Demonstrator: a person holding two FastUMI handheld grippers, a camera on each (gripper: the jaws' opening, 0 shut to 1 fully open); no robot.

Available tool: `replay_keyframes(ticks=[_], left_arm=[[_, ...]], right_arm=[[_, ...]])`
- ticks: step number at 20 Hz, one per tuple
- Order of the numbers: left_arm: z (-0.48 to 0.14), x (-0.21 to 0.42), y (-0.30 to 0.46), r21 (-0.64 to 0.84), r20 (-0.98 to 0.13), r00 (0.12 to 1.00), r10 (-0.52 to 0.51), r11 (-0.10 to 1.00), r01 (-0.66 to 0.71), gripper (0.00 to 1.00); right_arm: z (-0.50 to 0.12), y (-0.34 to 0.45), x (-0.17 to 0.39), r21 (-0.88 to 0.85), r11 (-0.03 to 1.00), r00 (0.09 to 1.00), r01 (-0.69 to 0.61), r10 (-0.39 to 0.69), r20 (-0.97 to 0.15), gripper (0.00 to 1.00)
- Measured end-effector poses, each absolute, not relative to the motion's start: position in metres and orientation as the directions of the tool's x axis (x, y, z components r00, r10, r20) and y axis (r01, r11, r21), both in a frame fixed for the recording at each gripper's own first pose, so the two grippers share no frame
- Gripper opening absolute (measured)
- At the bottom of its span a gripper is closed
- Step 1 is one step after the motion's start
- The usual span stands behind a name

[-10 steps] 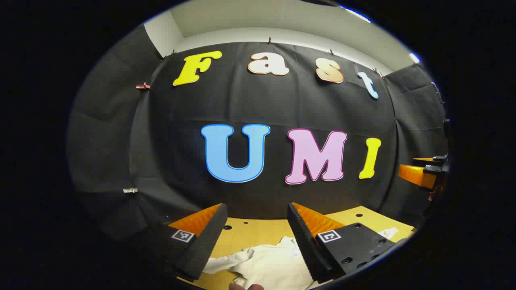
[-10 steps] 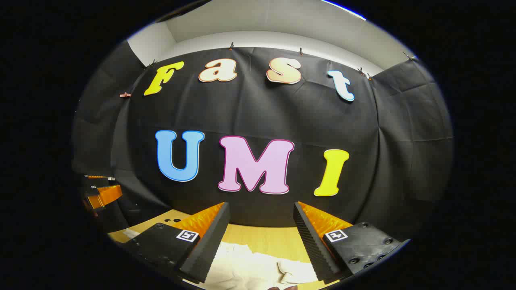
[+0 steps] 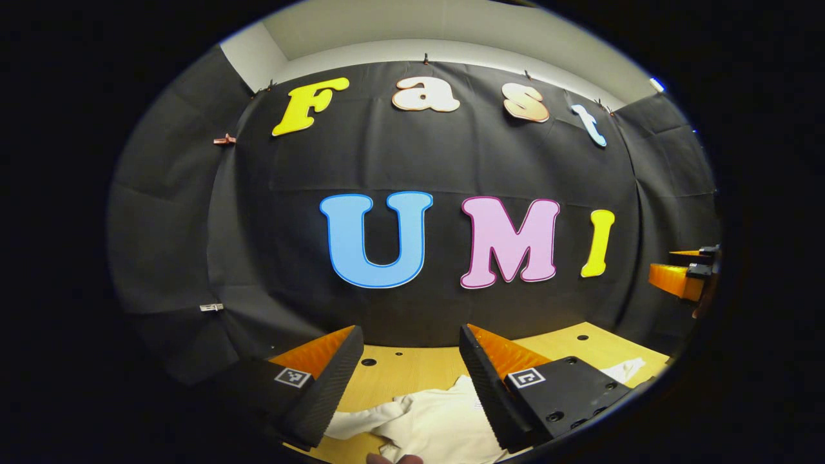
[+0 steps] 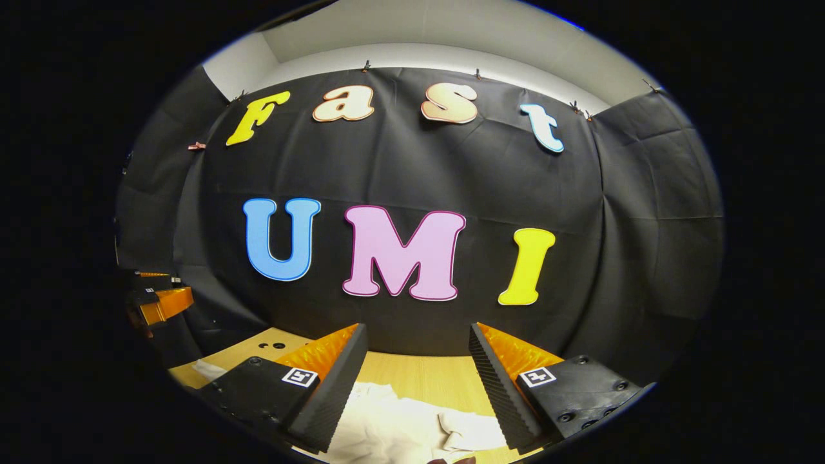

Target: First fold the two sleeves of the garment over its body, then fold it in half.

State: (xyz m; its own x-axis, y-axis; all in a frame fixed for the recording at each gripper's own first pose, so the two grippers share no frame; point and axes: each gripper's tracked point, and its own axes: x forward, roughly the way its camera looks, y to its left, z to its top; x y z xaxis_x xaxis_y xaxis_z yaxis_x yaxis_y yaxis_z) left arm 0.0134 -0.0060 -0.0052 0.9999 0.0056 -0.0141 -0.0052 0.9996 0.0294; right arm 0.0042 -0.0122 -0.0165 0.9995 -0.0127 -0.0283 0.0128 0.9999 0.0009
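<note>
A white garment (image 3: 438,422) lies crumpled on the wooden table (image 3: 419,367), low in the left gripper view, with one sleeve (image 3: 358,422) stretched toward the left. My left gripper (image 3: 411,345) hangs open above it, nothing between its fingers. In the right gripper view the same white garment (image 4: 412,425) lies on the table (image 4: 425,380) below my right gripper (image 4: 417,345), which is also open and empty. The right gripper (image 3: 683,277) shows at the far right edge of the left gripper view, and the left gripper (image 4: 161,299) at the far left of the right gripper view.
The black cloth wall (image 3: 412,161) stands close behind the table's far edge. Small holes (image 3: 368,362) dot the tabletop. A bit of white cloth (image 3: 622,370) lies toward the right of the table. A fingertip (image 3: 393,459) peeks in at the bottom edge.
Both views have tipped slightly downward, so more of the tabletop and garment shows. Both grippers stay open; the garment has not moved.
</note>
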Motion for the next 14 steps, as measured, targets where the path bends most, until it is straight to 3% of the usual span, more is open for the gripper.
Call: replay_keyframes(ticks=[8,14], left_arm=[[-0.019,0.014,-0.017,0.050,-0.049,0.999,-0.018,0.999,0.020,0.95],[-0.035,0.018,-0.047,0.056,-0.078,0.994,-0.074,0.995,0.078,0.95]], right_arm=[[-0.041,-0.032,0.003,0.031,0.998,0.995,0.055,-0.052,-0.085,0.97],[-0.106,-0.113,0.001,-0.018,0.982,0.963,0.185,-0.185,-0.198,0.97]])
